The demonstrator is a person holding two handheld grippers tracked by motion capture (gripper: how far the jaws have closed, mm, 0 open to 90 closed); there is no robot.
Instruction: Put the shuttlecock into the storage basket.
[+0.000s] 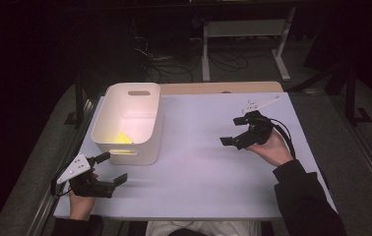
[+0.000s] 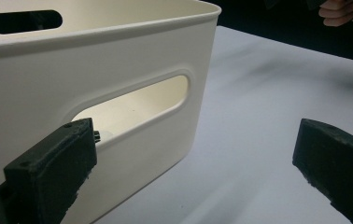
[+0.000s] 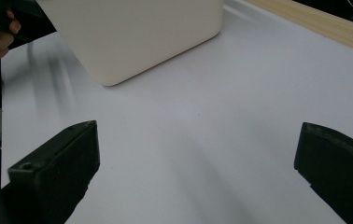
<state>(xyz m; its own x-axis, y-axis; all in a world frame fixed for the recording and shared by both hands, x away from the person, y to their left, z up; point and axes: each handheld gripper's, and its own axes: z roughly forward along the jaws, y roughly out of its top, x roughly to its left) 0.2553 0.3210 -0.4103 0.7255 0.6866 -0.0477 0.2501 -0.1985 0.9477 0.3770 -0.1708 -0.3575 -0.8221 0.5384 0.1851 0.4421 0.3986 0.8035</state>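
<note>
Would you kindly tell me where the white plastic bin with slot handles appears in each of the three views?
High view: white plastic bin sits at the table's left, ahead of the left gripper.
Left gripper view: bin is close, upper left, its slot handle facing the camera.
Right gripper view: bin lies at top centre.
Shared landmark: the pale tabletop.

A white bin [image 1: 144, 142] stands at the tabletop's [image 1: 199, 167] far-left corner and blocks that quarter; its near wall, with a handle slot, rises just ahead of the left gripper [image 1: 112, 169], whose jaws are spread wide with one close to that wall. From the bin's right wall to the right edge the tabletop lies bare, and the right gripper [image 1: 233, 132], jaws also wide, hangs over it with nothing between it and the bin. The near edge is bare too.
</note>
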